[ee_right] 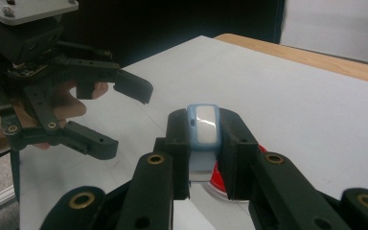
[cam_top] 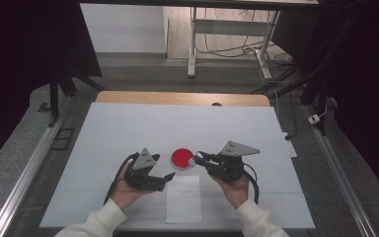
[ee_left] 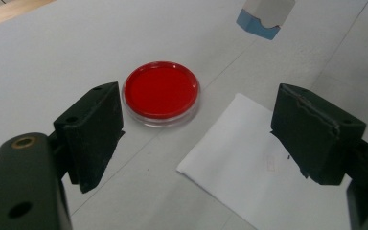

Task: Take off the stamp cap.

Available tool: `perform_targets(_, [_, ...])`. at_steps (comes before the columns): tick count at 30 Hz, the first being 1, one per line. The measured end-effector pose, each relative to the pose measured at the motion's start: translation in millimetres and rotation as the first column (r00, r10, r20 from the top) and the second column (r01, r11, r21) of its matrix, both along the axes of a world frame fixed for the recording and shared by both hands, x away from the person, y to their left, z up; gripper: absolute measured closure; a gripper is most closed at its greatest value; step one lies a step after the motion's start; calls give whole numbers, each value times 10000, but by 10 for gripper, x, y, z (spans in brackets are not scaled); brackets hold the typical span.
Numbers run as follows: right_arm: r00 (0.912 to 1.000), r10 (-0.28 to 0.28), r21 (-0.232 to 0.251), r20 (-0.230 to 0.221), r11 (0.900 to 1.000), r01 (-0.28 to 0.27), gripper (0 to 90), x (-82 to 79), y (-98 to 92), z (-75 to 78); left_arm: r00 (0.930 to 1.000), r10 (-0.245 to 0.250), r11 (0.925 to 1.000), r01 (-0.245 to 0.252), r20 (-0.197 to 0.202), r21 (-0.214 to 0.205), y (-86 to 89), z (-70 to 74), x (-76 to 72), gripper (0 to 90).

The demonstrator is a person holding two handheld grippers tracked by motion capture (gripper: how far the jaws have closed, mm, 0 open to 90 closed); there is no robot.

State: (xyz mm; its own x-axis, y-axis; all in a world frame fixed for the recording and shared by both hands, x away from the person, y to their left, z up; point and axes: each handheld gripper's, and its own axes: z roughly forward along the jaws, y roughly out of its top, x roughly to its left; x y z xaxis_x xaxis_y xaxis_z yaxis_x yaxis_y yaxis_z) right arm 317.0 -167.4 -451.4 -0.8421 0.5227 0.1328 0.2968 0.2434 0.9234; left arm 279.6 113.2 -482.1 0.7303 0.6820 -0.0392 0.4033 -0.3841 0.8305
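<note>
On the left of the bench (cam_top: pixel 128 123), the left claw (cam_top: pixel 167 176) stands wide with nothing between its jaws, pointing right and slightly far, toward the red dish (cam_top: pixel 182 157). In the left gripper view that dish (ee_left: pixel 161 92) lies ahead and a little to the left of the gap between the jaws, flat on the bench, with a clear rim around the red fill; whether that fill is a lid or a solid layer I cannot tell. Just near of the dish lies a white paper sheet (cam_top: pixel 183 199), flat, its long axis running near to far, between the two hands. To the right, the right claw (cam_top: pixel 196 159) is closed narrow on a small light-blue and white object (ee_right: pixel 205 129), held upright between the pads; its tip points left and hangs at the dish's right edge. In the right gripper view the red dish (ee_right: pixel 219 179) shows just beneath the held object. By my reading the right claw is nearer the dish, so lowering the object into it looks the likely move, with the left free to steady the dish.
</note>
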Motion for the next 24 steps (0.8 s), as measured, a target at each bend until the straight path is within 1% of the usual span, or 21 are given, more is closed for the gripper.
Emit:
perform_targets(14, [10000,-26,53,33,10000,26,752,-3,2,-3,9994,-341,9994,341,-5,84,-184,-13,43,192])
perform_targets(24, [10000,-9,84,32,10000,9,752,-7,11,-8,9985,-528,9986,527,133,42,-319,7,65,201])
